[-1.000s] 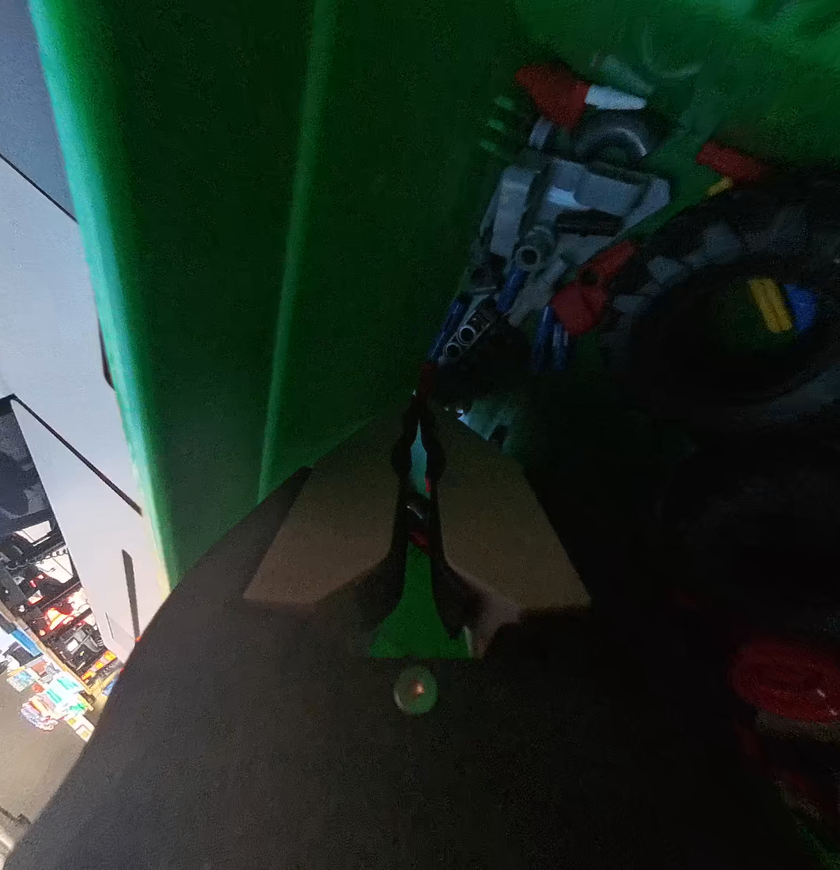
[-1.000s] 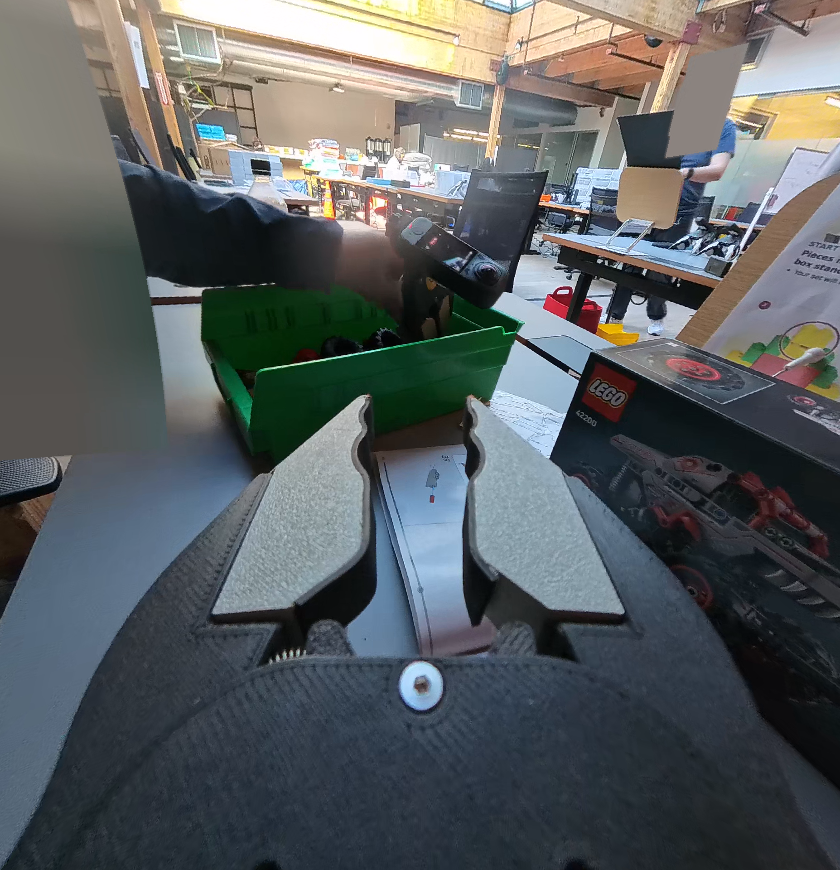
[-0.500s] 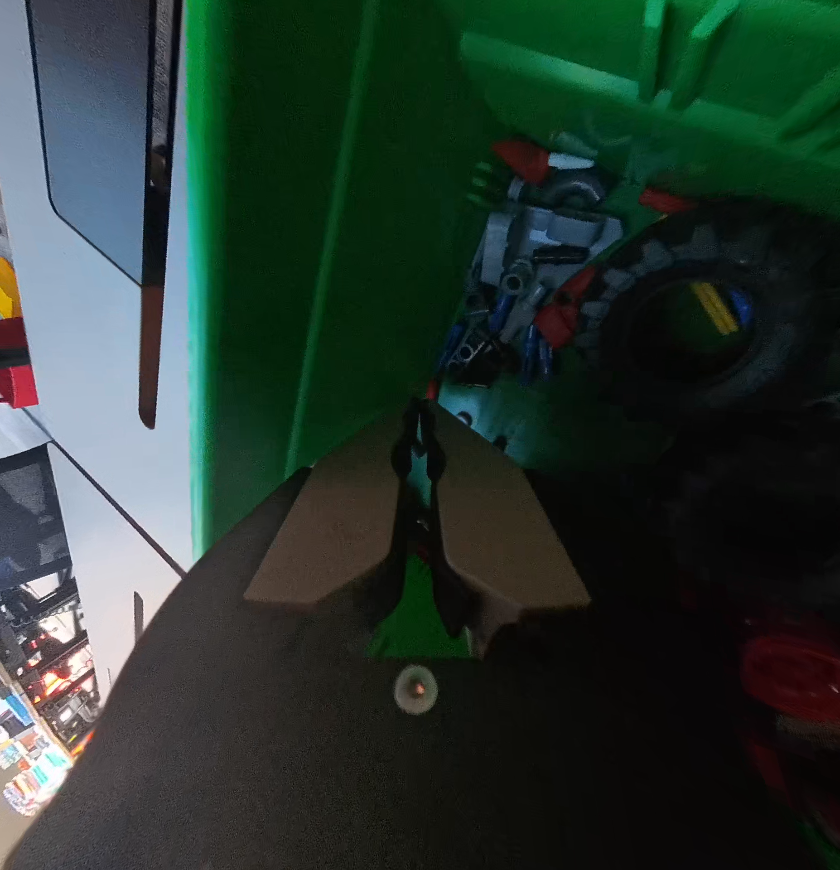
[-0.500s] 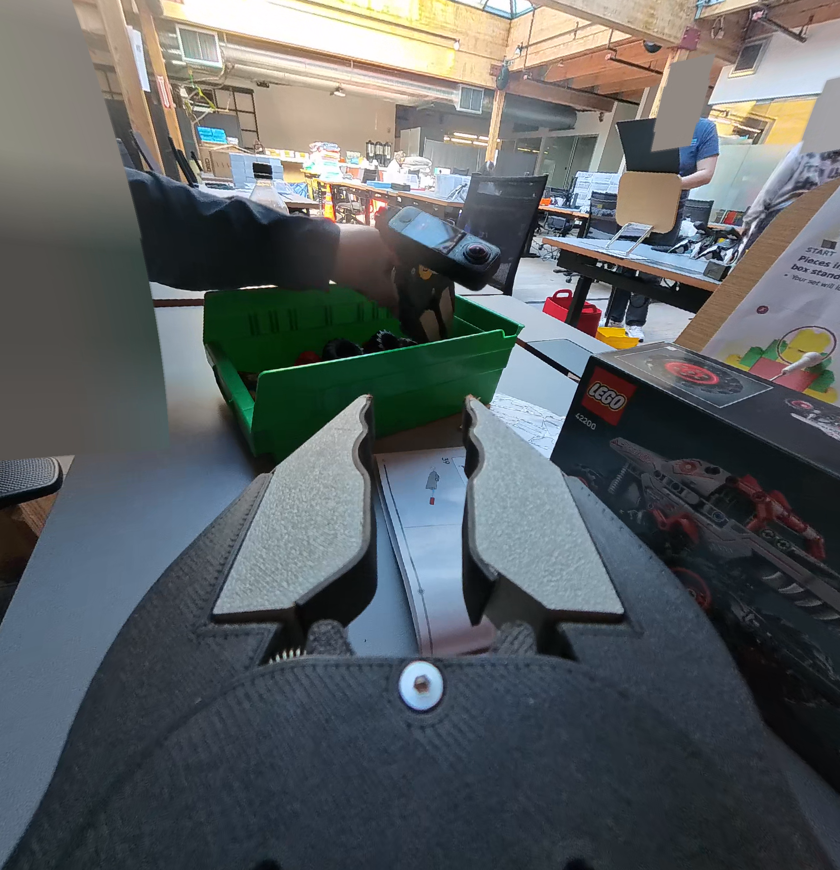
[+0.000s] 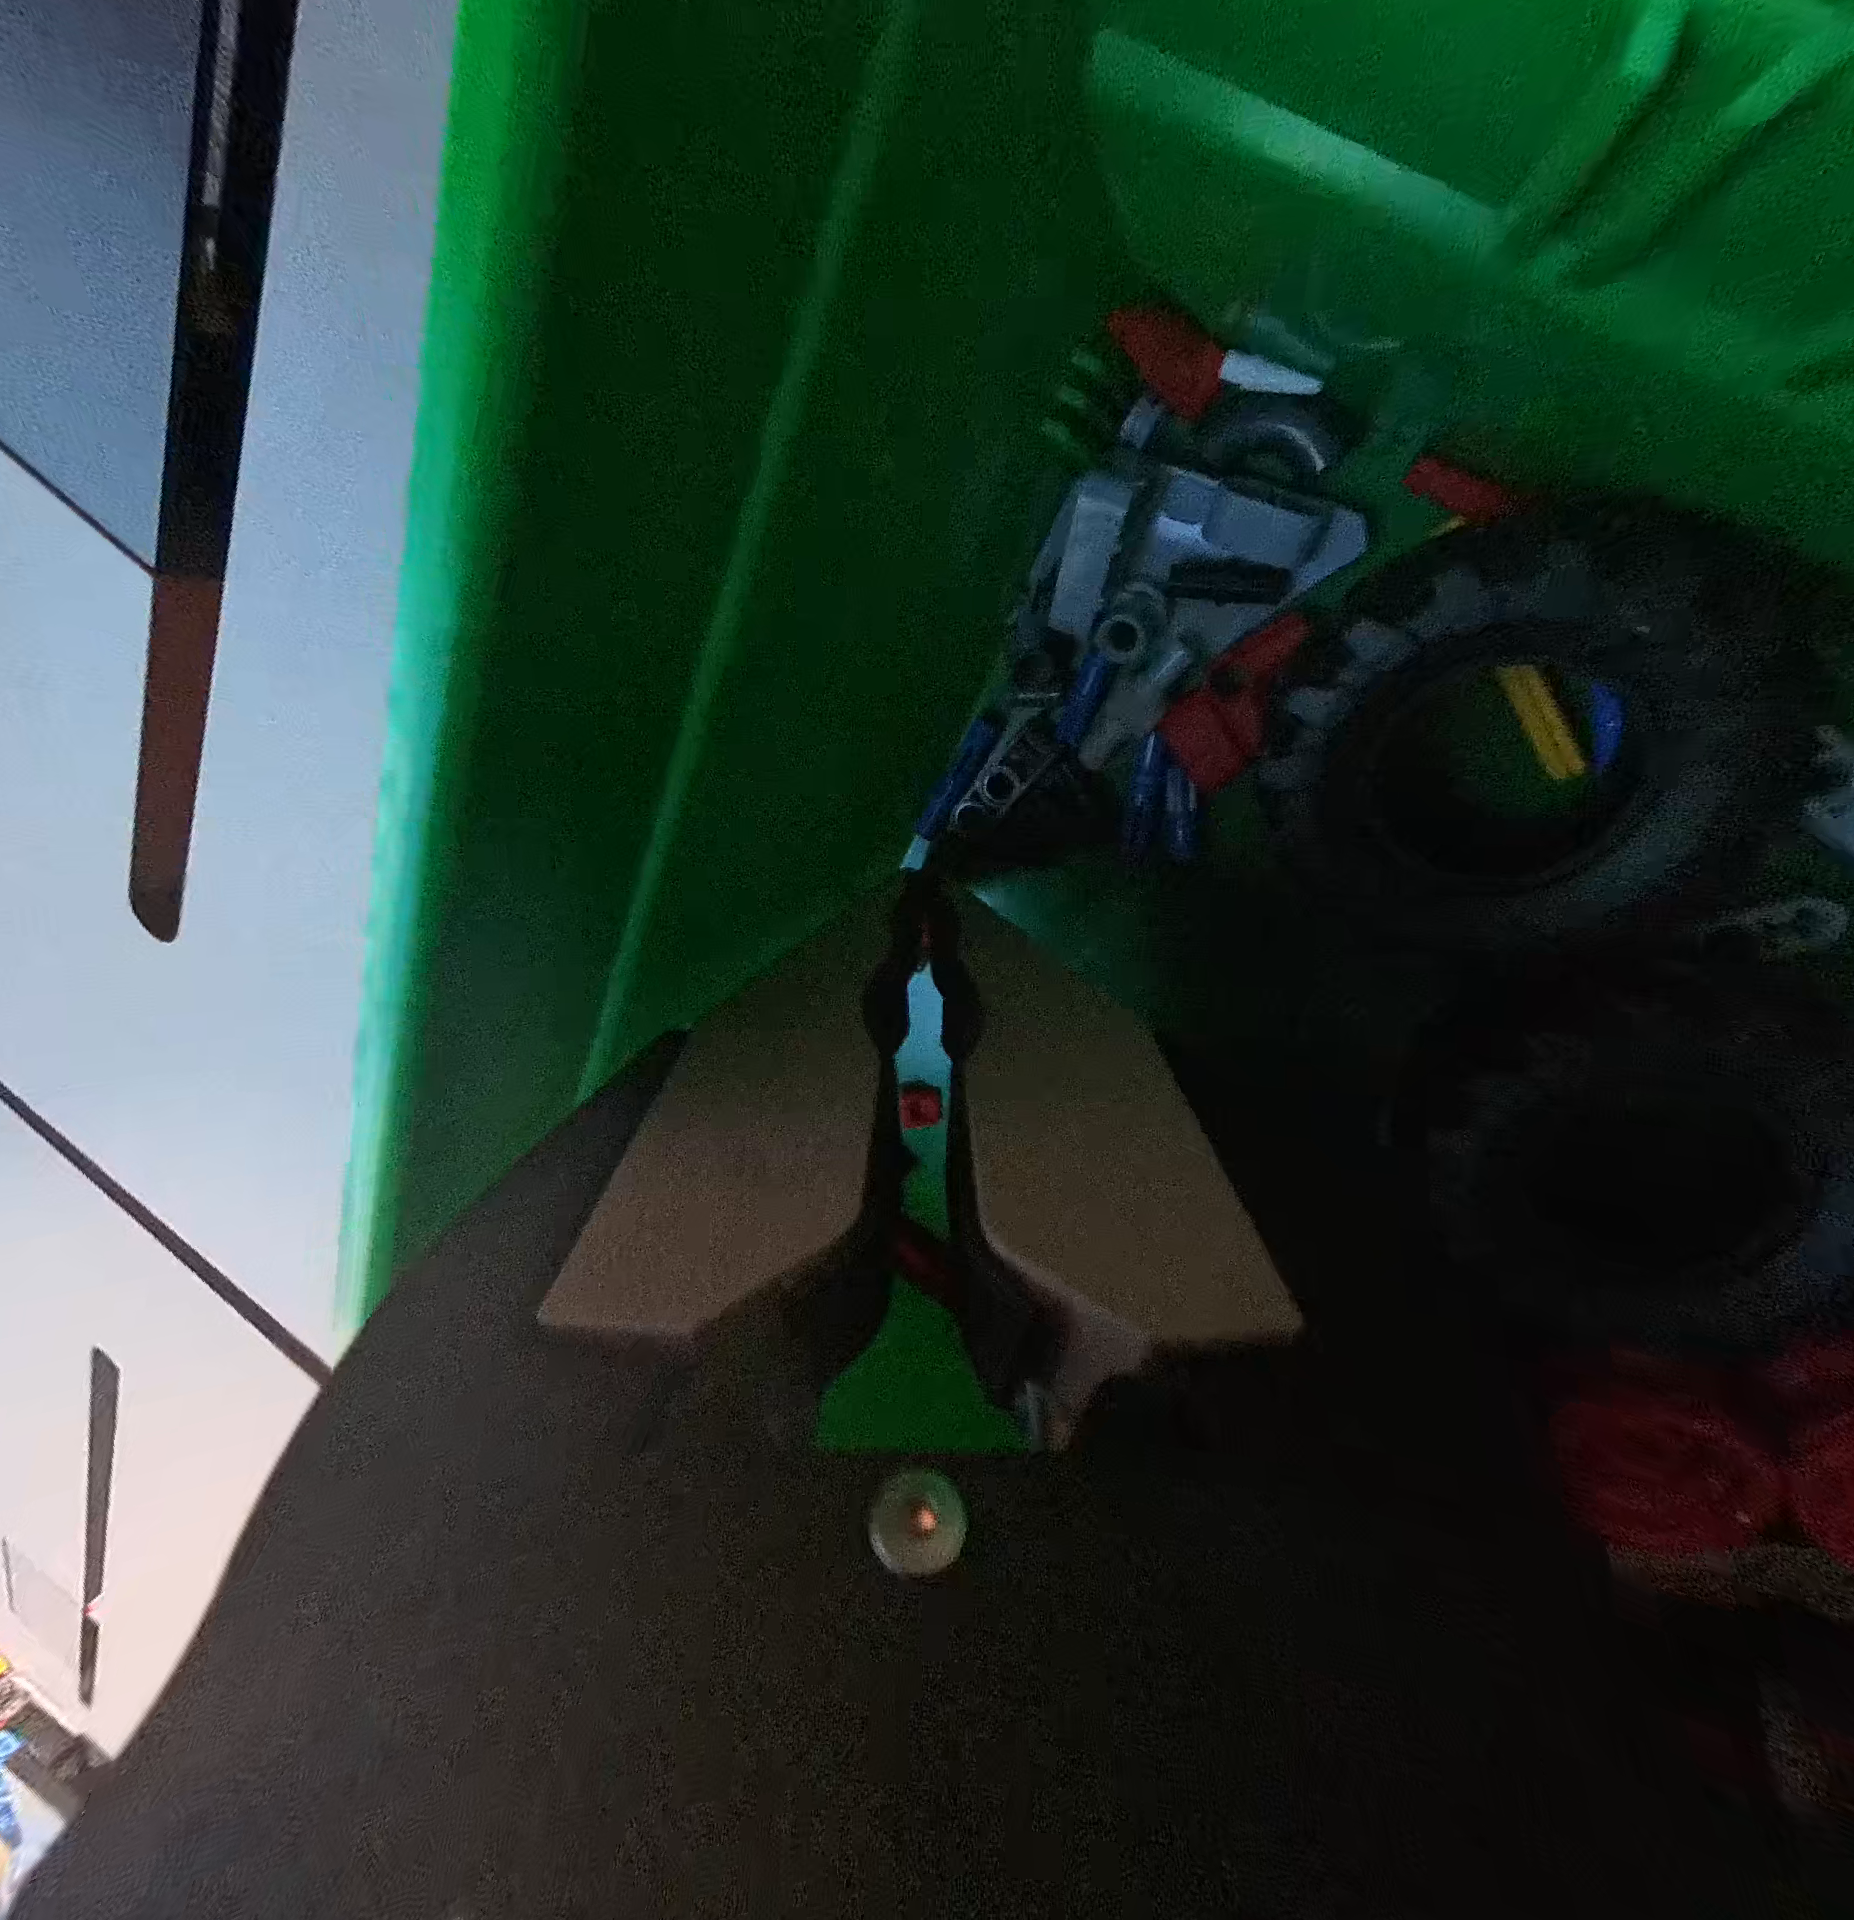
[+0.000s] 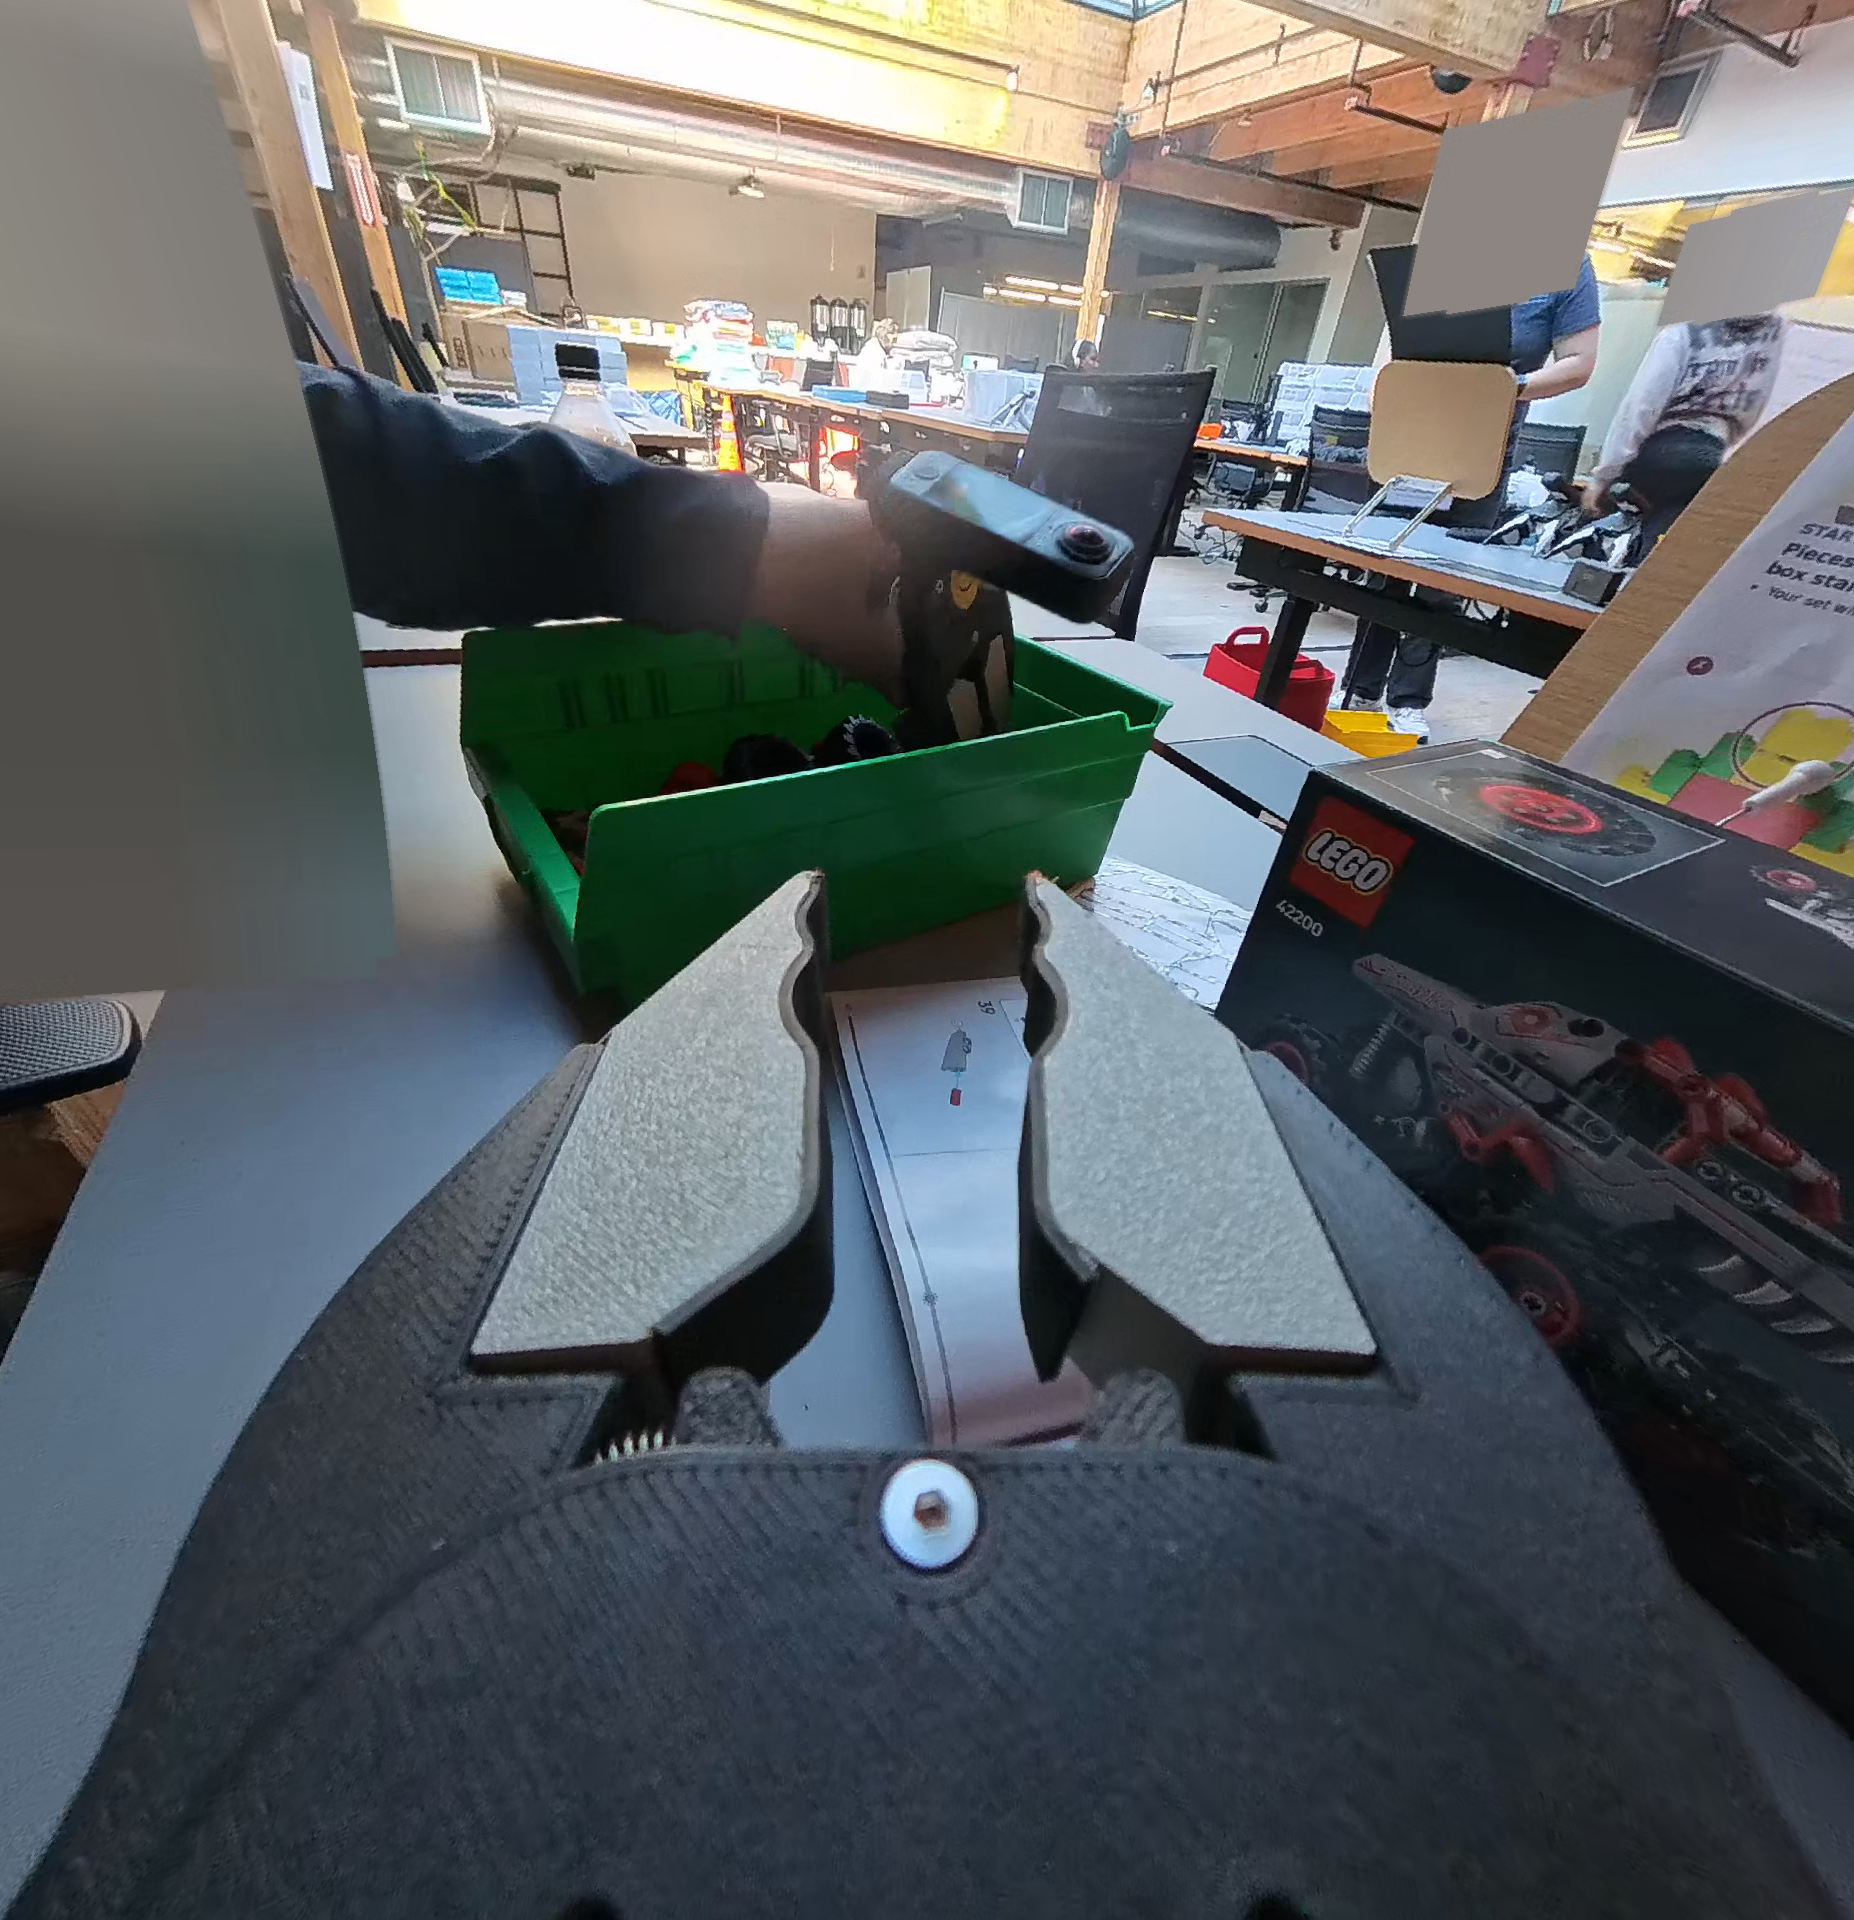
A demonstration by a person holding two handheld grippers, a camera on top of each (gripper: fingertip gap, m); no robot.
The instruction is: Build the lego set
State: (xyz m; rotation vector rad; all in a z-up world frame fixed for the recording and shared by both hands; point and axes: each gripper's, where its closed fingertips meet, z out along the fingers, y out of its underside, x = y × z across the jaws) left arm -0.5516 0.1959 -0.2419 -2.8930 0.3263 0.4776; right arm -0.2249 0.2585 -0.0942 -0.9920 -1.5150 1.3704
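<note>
My left gripper (image 5: 921,914) is inside the green bin (image 5: 642,520), close to its side wall. It is shut, with a thin red lego piece (image 5: 931,930) showing between its tips. Just ahead lie a grey lego assembly (image 5: 1193,540), blue and red pins and a black tyre (image 5: 1474,779). In the right wrist view the left gripper (image 6: 954,717) points down into the bin (image 6: 850,842), held by a person's hand (image 6: 819,582). My right gripper (image 6: 923,914) is open and empty above the instruction booklet (image 6: 944,1091).
The black lego box (image 6: 1525,1039) lies right of my right gripper, with a cardboard sign (image 6: 1785,644) behind it. A red wheel hub (image 5: 1681,1455) lies in the bin's dark right part. The grey table (image 6: 258,1143) runs left of the booklet. People stand at far desks. The left gripper's tips are roughly 35 cm from the right gripper's. The red wheel hub (image 5: 1681,1455) lies some 15 cm from my left tips, 30 cm from my right tips.
My left gripper has shifted within the bin, first drawing back from the pile, then coming nearer to it, and has stayed shut. The right gripper has not moved.
</note>
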